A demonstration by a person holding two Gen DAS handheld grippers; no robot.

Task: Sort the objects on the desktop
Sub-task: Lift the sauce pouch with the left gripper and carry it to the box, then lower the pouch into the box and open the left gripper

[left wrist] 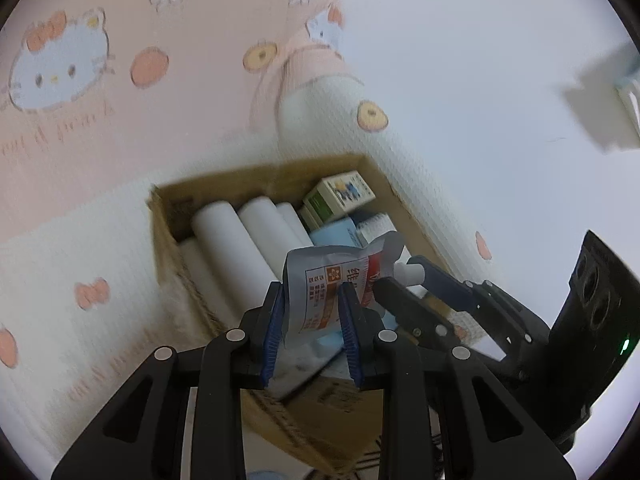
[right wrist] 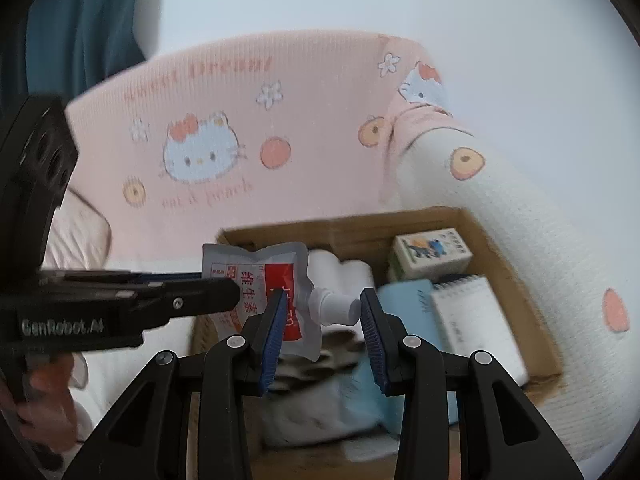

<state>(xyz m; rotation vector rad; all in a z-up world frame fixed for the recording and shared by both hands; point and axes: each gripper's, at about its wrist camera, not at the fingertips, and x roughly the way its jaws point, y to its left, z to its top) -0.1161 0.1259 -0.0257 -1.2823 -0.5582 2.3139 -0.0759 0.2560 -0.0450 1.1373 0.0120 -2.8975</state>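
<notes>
A soft silver pouch with red and orange print and a white screw cap [left wrist: 332,280] hangs in the air over an open brown cardboard box [left wrist: 168,216]. The left gripper [left wrist: 310,312] squeezes the flat body of the pouch between its blue pads. The right gripper [right wrist: 324,320] sits around the white cap, one blue pad on each side; its jaws are narrow, but I cannot tell if the pads really press on the cap. The box rests on a pink and white cloth with cat faces [right wrist: 208,120]. Inside the box, white rolls [left wrist: 232,240] lie along the left side. A small box with a cartoon picture [right wrist: 432,252] sits in the far right corner. A white spiral notepad [right wrist: 472,320] lies along the right side, with a light blue packet [right wrist: 408,308] just beside it.
</notes>
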